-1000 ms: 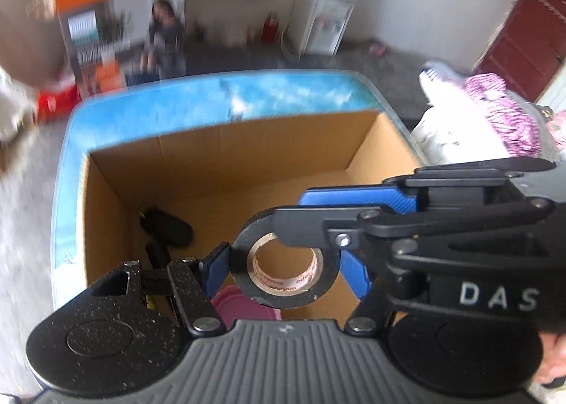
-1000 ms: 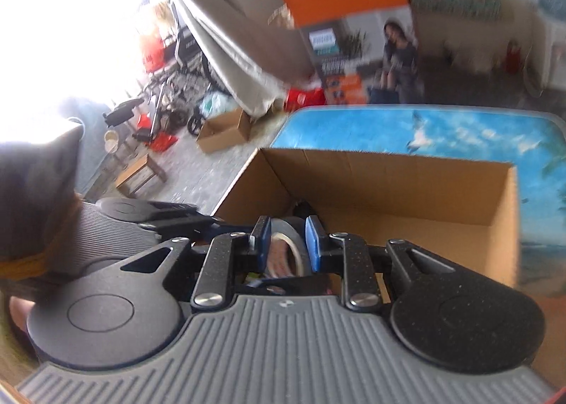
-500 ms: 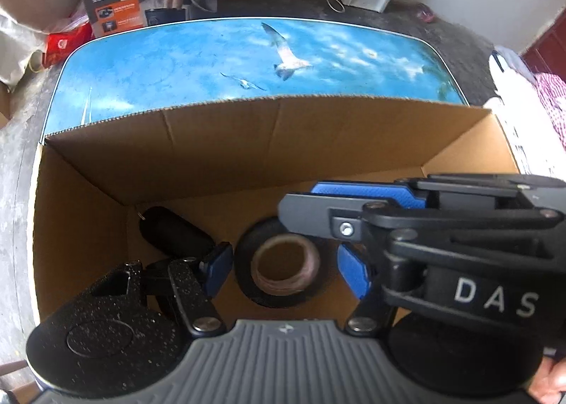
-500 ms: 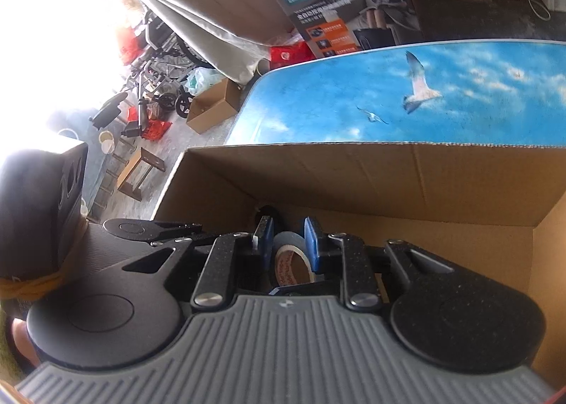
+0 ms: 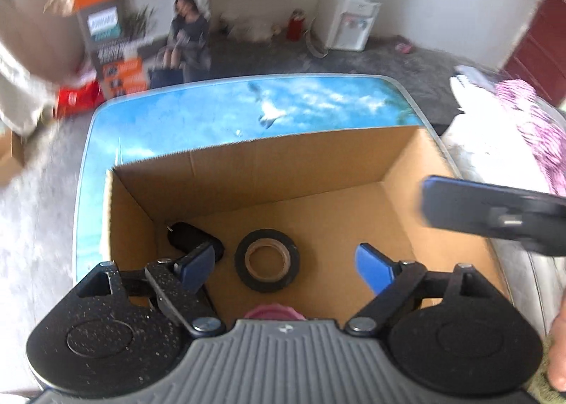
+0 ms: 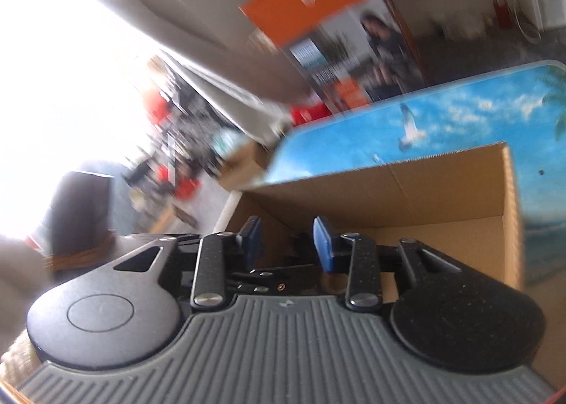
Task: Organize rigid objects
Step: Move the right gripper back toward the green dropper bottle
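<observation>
A black roll of tape (image 5: 267, 265) lies flat on the floor of an open cardboard box (image 5: 283, 170). My left gripper (image 5: 286, 264) is open above the box, its blue fingers either side of the tape but not touching it. A black oblong object (image 5: 191, 238) lies in the box's left corner, and a pink round thing (image 5: 270, 312) peeks out just below the tape. My right gripper (image 6: 288, 239) is open and empty over the box's (image 6: 424, 185) left end; one finger shows blurred in the left wrist view (image 5: 488, 213).
The box stands on a table with a blue sky-and-seagull top (image 5: 219, 114). An orange printed carton (image 5: 141, 18) and a water dispenser (image 5: 353, 18) stand behind it. White and pink cloth (image 5: 513, 128) lies to the right.
The right gripper let go of the tape, opened and pulled away to the right. The tape now lies in the box. Both grippers have lifted back from the box.
</observation>
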